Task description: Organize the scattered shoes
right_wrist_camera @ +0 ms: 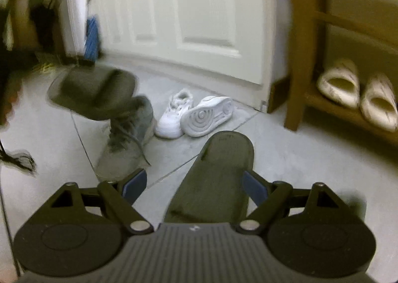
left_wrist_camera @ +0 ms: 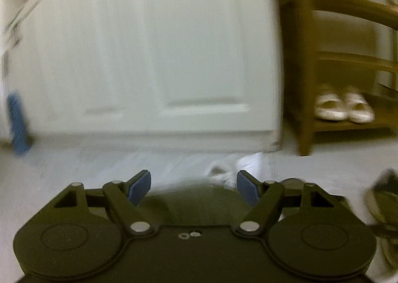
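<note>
My left gripper (left_wrist_camera: pixel 193 187) is shut on a dark slide (left_wrist_camera: pixel 196 205), whose surface fills the gap between the blue pads. The right wrist view shows that slide (right_wrist_camera: pixel 94 91) blurred and off the floor. My right gripper (right_wrist_camera: pixel 194 184) stands open, wide around a second dark slide (right_wrist_camera: pixel 216 173). Its right pad lies against the slide's edge, while floor shows between the left pad and the slide. The ribbed strap (right_wrist_camera: pixel 194 248) covers the middle of the gripper body. A grey sneaker (right_wrist_camera: pixel 126 143) and two white sneakers (right_wrist_camera: pixel 171 118), one on its side (right_wrist_camera: pixel 206 116), lie on the floor.
A wooden shoe rack (right_wrist_camera: pixel 298 59) stands at the right with a pair of cream slides (right_wrist_camera: pixel 340 84) on its bottom shelf. A white panelled door (right_wrist_camera: pixel 199 9) closes the back. A blue object (right_wrist_camera: pixel 92 36) leans at its left. The floor is pale tile.
</note>
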`<state>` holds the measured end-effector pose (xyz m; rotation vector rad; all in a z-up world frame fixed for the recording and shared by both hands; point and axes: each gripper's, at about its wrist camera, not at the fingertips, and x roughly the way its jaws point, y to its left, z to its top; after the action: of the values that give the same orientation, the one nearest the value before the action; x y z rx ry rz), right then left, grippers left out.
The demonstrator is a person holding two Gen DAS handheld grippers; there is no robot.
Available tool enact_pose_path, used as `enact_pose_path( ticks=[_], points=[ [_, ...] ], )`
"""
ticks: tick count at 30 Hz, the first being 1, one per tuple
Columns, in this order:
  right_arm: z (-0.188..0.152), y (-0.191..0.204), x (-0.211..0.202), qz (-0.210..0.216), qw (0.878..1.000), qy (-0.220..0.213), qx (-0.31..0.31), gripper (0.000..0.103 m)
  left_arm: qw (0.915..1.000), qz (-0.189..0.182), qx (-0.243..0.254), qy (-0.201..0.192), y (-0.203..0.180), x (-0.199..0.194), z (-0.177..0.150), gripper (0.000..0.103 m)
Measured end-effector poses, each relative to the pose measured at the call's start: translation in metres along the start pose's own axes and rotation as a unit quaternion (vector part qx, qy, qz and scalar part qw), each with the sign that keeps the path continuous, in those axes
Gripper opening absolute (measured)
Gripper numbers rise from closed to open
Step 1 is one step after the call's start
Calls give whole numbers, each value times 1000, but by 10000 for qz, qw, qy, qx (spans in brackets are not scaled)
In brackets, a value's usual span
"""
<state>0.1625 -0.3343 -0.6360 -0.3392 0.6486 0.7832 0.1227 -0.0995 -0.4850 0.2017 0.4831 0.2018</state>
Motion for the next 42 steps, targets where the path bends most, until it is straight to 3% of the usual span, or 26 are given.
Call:
enact_pose_path(
  ticks=[3,5,7,10,14,17,21,23,28,31,34,37,39,42],
  points=[
    [22,5,25,-150,9935,639,-927,87,9989,-313,340,-69,-14,-4,6,76],
    [28,8,32,-173,9882,854,-1262,87,9984,-494,276,20,-20,-2,5,76],
    [34,11,36,-227,9823,954,-1594,87,9988,-453,198,63,-24,-3,-1,76],
    [34,8,22,-123,9893,589,-1327,87,9999,-78,10,139,-28,-10,-13,77],
    [25,5,3,457,9961,139,-747,87,9940,160,-856,665,-11,-6,-31,78],
    [21,14,1,751,9942,-102,-764,87,9795,276,-1583,1212,9,4,-42,78],
    [36,26,3,886,9883,-209,-1225,87,9568,616,-2284,1692,38,1,-46,78],
    [48,29,1,885,9844,-317,-1486,87,9366,792,-2756,2012,56,-1,-49,78],
    [66,33,-2,984,9715,-888,-1965,87,9040,1266,-3252,2468,81,-2,-58,78],
    [69,51,0,884,9465,-1553,-2687,87,8895,1535,-3193,2887,96,7,-58,78],
    [71,67,2,1080,9262,-1876,-3087,87,8696,1441,-3425,3252,113,11,-57,78],
    [74,101,19,1124,8879,-2060,-3956,86,8740,999,-3293,3430,135,18,-54,79],
    [73,127,42,990,8518,-2021,-4730,85,8812,1083,-3070,3427,150,24,-52,78],
    [75,149,67,876,8325,-1813,-5161,85,8964,976,-2816,3281,178,41,-59,79]
  ],
)
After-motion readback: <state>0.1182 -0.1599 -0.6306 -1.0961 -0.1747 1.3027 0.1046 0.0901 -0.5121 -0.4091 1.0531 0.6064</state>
